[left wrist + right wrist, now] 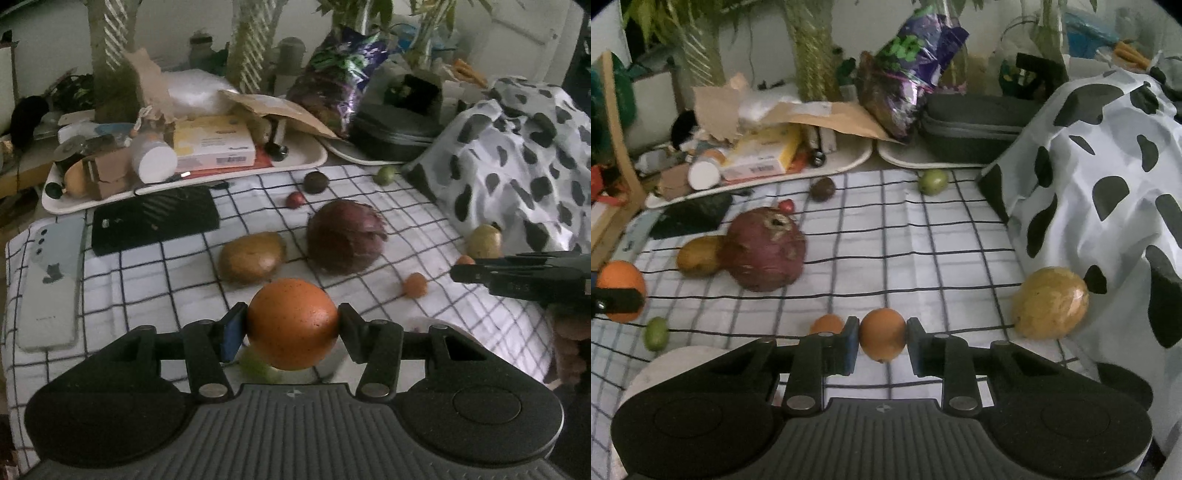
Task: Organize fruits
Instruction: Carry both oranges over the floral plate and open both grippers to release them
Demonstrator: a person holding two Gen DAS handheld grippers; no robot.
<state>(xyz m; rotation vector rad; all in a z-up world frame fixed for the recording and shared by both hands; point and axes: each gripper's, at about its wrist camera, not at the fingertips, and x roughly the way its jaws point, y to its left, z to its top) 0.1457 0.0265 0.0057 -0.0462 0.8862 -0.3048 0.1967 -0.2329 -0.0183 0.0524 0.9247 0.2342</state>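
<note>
Large orange (291,324) clamped in left tongs (291,326), small orange (882,334) in right tongs (882,341)

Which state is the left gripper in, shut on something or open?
Shut on the large orange. In the left wrist view, both fingers of the left gripper press against its sides, and the orange sits lifted above the checked cloth.

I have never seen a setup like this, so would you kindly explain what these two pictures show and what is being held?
A person holds two hand-operated claws, each with a fisheye camera looking along its fingers. The left view shows the left claw gripping a large orange; the right view shows the right claw gripping a small orange. On the checked cloth lie a red cabbage, a mango, a potato-like brown piece and small green fruits.
</note>
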